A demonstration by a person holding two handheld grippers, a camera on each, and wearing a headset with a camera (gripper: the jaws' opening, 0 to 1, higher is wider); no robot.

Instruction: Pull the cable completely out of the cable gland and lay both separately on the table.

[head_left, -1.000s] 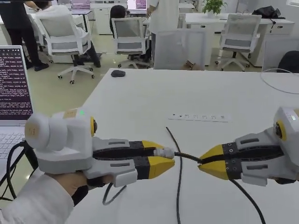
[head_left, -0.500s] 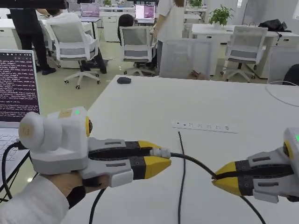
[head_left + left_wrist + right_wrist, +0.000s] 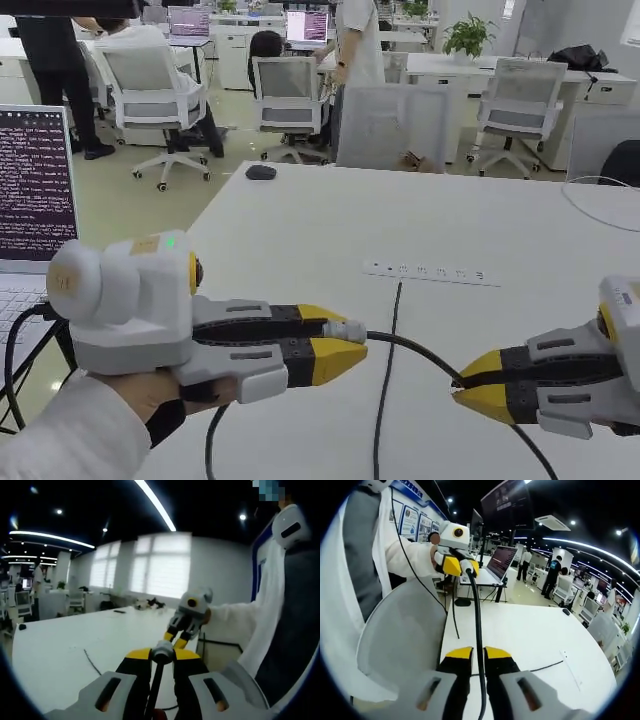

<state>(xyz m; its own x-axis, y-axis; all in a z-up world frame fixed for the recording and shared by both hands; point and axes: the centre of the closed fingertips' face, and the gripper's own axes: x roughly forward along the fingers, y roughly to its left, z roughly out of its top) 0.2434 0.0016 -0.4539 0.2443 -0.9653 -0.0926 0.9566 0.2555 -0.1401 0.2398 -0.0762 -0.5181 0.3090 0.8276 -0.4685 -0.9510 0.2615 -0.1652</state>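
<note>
Cable gland (image 3: 345, 327) pinched at the very tips of the left tongs (image 3: 355, 345), clamped tight on it and held up off the surface (image 3: 300, 230). Left of those tongs, past the surface's left edge, a laptop (image 3: 35, 185) with its screen lit. That left edge running right beneath the left tongs, so little room on that side.

From the gland's mouth rightward, cable (image 3: 415, 350) arching slightly through the air across the gap to the right tongs (image 3: 458, 385), pressed together on it at the yellow tips, with the remainder trailing off below them. Cable not yet out of the gland. Tongs well apart, tip facing tip.

Under the gap, a black lead (image 3: 385, 390) lying flat, ending just at a power strip (image 3: 430, 272) farther off. Past the strip, wide bare white surface up to the far edge, with a mouse (image 3: 261, 172) near the far left corner. Right of the right tongs, more free surface out to the side.
</note>
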